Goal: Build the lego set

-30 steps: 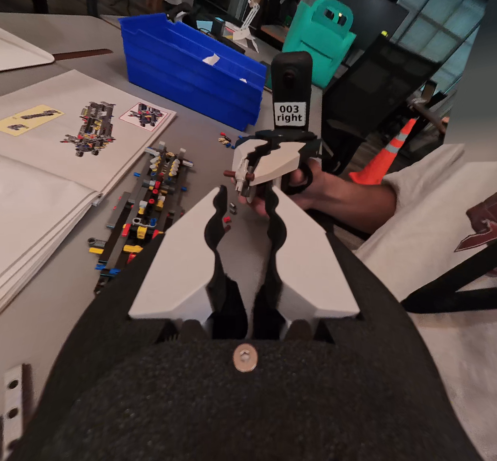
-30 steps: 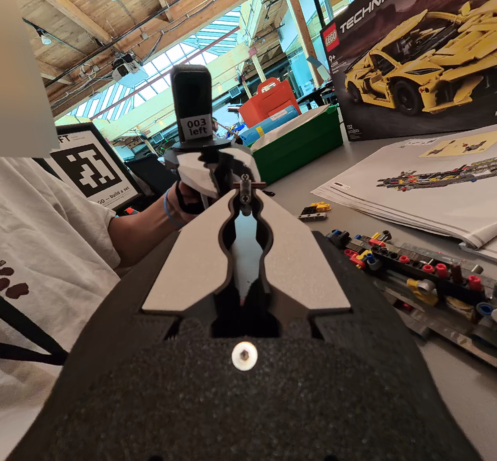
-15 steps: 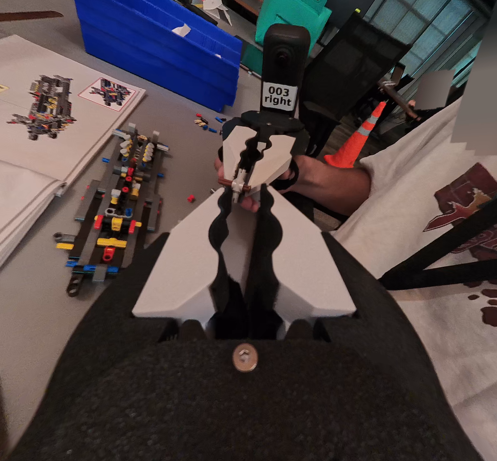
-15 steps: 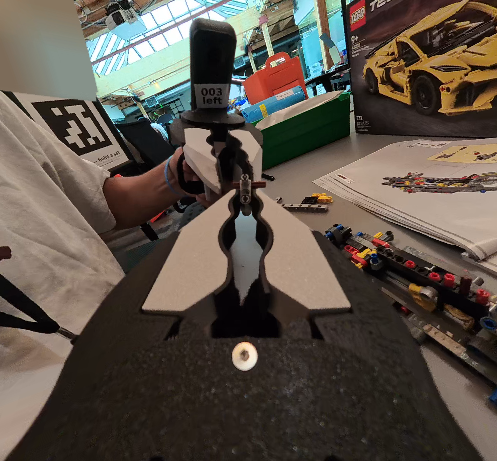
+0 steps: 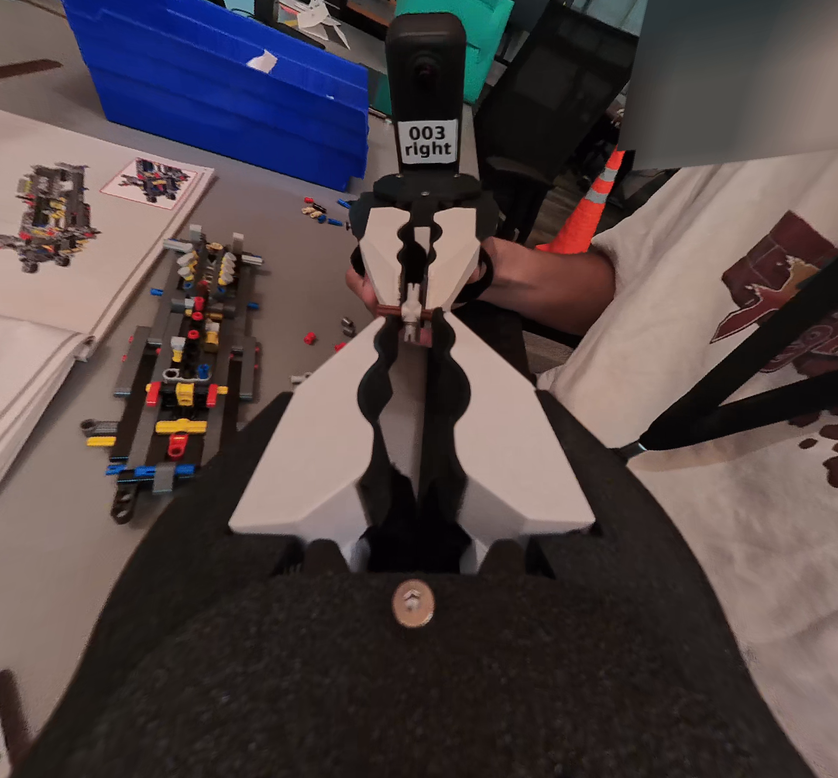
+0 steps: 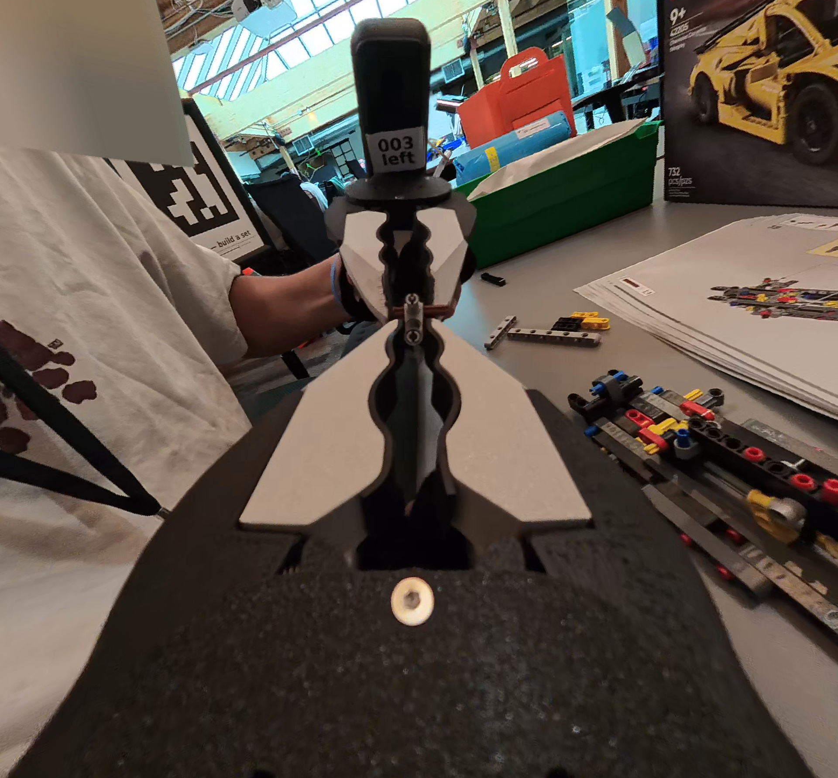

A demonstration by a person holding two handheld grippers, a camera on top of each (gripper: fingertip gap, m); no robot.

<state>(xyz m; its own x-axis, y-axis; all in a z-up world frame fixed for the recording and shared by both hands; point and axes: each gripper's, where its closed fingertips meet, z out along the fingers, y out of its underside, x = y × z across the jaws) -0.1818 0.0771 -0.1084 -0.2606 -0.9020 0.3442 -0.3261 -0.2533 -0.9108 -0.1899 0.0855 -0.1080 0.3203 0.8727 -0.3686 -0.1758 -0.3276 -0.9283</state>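
Observation:
My right gripper (image 6: 412, 330) is shut on a small light-grey connector (image 6: 412, 323) with a brown axle (image 6: 437, 310) through it, held in the air above the table's near edge. My left gripper (image 5: 410, 325) faces it tip to tip. Its jaws stand a little apart on either side of the axle's ends, and I cannot tell if they touch it. The connector also shows in the left wrist view (image 5: 410, 309). The long black and grey chassis (image 5: 181, 370) with red, yellow and blue parts lies flat on the table and also shows in the right wrist view (image 6: 725, 452).
The open instruction book (image 5: 68, 221) lies beyond the chassis, with a blue bin (image 5: 226, 89) behind it. A green bin (image 6: 567, 203) and the set's box (image 6: 748, 76) stand at the back. Loose grey beams (image 6: 553, 336) and small pins (image 5: 322, 212) lie on the table. The person's torso is close by. The grippers are tip to tip, or close to it.
The two grippers have come together tip to tip. The left gripper's jaws have narrowed slightly around the axle. The right gripper has kept hold of the connector throughout.

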